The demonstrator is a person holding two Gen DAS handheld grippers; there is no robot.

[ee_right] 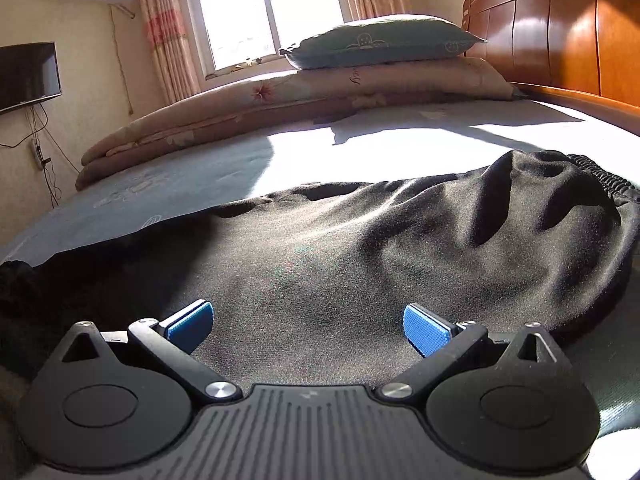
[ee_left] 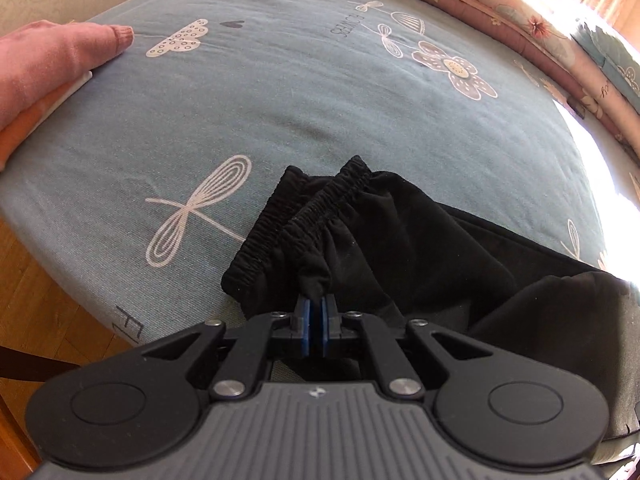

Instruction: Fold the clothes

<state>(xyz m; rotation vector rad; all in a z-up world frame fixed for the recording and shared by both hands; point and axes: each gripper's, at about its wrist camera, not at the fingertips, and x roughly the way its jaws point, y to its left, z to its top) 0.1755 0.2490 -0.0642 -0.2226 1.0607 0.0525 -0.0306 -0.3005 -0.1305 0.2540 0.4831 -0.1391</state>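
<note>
One pair of soft black trousers (ee_left: 400,240) with a ribbed elastic waistband lies crumpled near the blue floral bedsheet's (ee_left: 280,92) edge, pinched by the left gripper (ee_left: 317,300); the right gripper (ee_right: 308,326) gapes wide above it.

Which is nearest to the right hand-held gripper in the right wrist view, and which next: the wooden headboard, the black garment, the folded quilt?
1. black garment, directly beneath the open right hand-held gripper.
2. folded quilt, across the bed, left of centre.
3. wooden headboard, far right.
</note>
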